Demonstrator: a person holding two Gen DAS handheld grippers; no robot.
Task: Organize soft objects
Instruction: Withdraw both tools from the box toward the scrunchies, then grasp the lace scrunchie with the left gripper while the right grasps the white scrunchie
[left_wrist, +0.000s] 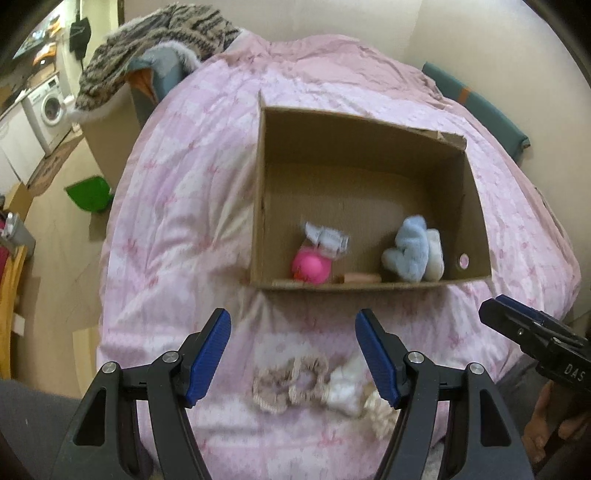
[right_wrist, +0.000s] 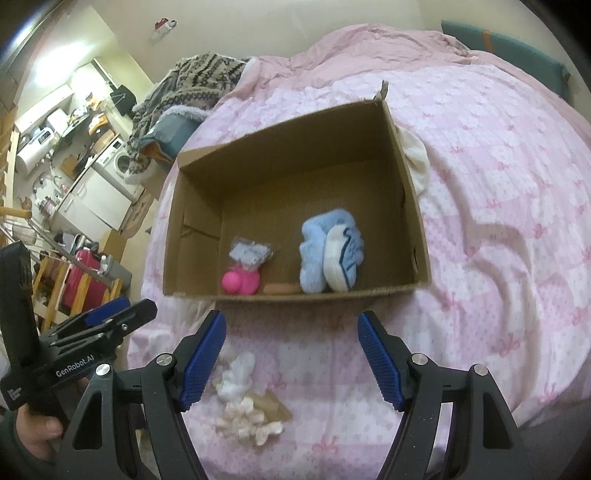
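Observation:
An open cardboard box (left_wrist: 476, 206) (right_wrist: 413, 206) sits on the pink bed. Inside lie a pink ball toy with a tag (left_wrist: 310, 266) (right_wrist: 240, 280), a fluffy light-blue sock bundle (left_wrist: 413, 254) (right_wrist: 328, 254) and a small tan piece (left_wrist: 360, 277) (right_wrist: 280, 288). On the quilt in front of the box lie beige scrunchies (left_wrist: 291, 384) and a white and cream scrunchie pile (left_wrist: 351, 387) (right_wrist: 240, 402). My left gripper (left_wrist: 293, 354) is open and empty just above the scrunchies. My right gripper (right_wrist: 291, 354) is open and empty, right of the pile.
The pink quilt (left_wrist: 184, 184) (right_wrist: 498, 184) covers the bed. A white soft item (right_wrist: 417, 158) sits behind the box's right wall. A patterned knit blanket (left_wrist: 159, 40) (right_wrist: 192, 81) lies at the bed's far left. A green dustpan (left_wrist: 90, 194) is on the floor.

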